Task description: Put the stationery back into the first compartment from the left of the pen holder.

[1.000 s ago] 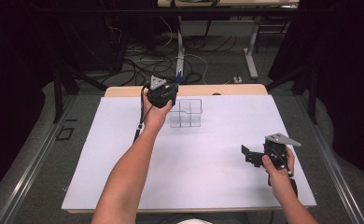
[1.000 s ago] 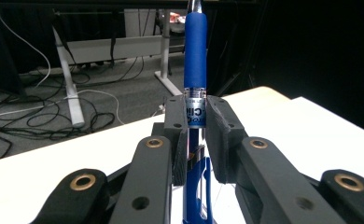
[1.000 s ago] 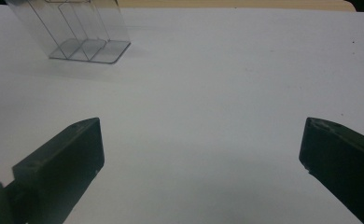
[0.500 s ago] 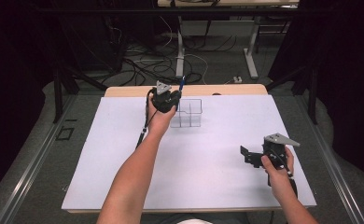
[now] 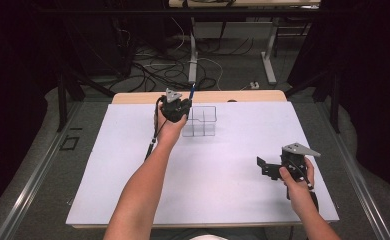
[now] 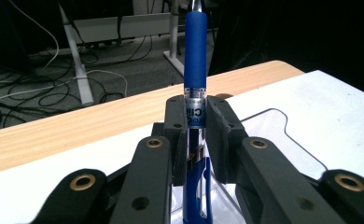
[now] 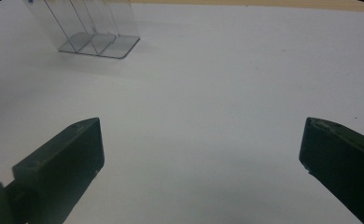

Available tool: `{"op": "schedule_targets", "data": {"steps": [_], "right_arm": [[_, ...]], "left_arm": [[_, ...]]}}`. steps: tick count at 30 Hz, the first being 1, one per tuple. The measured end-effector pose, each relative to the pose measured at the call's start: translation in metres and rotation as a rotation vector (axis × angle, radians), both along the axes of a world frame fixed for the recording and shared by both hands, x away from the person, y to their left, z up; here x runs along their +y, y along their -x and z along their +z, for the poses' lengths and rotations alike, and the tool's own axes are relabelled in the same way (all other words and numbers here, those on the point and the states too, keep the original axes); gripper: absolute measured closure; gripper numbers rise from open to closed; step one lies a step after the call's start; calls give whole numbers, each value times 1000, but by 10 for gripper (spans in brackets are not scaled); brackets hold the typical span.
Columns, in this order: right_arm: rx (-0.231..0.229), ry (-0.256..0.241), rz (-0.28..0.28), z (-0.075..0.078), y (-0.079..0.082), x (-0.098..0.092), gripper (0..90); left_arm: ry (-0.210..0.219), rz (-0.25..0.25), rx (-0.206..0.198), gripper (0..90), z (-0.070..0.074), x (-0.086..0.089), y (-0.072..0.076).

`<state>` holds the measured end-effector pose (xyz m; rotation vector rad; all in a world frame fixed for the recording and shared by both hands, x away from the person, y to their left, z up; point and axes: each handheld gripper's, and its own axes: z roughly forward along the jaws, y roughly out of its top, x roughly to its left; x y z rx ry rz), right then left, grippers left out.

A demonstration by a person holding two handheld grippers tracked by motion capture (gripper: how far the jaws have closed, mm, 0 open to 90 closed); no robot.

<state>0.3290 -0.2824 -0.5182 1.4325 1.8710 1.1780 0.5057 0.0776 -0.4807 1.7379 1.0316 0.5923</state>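
My left gripper (image 5: 179, 109) is shut on a blue pen (image 6: 195, 60), held upright between the jaws in the left gripper view. In the high view the blue pen (image 5: 191, 92) sticks up at the left edge of a clear plastic organiser (image 5: 202, 121) with several compartments, at the far middle of the white table top (image 5: 218, 175). The organiser's clear wall (image 6: 273, 130) lies just below the jaws. My right gripper (image 5: 264, 167) hovers open over the near right of the table, nothing between its fingers. The organiser (image 7: 94, 28) lies far off at the upper left of the right gripper view.
A strip of wooden table edge (image 5: 233, 96) runs along the far side of the white top. Beyond it are cables (image 5: 153, 65) on the floor and metal desk legs (image 5: 269, 55). Dark curtains close in both sides.
My left gripper with the pen has shifted right, closer to the organiser's left edge. The right gripper has stayed put.
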Motion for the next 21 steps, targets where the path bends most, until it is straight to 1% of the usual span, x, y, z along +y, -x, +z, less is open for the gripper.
{"op": "schedule_targets", "data": {"steps": [2,3,7,9,13,15,17,20,21], "right_arm": [[1,1,1,0,0,0,0],[0,1,2,0,0,0,0],[3,-1,3,0,0,1,0],[2,2,5,0,0,1,0],[7,-4,7,0,0,1,0],[10,-4,8,-1,0,1,0],[8,2,11,-1,0,1,0],[7,6,16,-1,0,1,0],[7,7,15,-1,0,2,0]], "left_arm": [[0,3,5,791,0,0,0],[-8,3,9,791,-1,0,0],[-13,6,23,791,-2,-1,0],[-21,8,32,790,-3,-1,0],[-30,11,52,789,-3,0,0],[-38,14,76,784,-2,1,0],[-29,21,86,742,-1,2,2],[-26,16,85,683,4,5,4],[-18,18,89,663,5,6,5]]}}
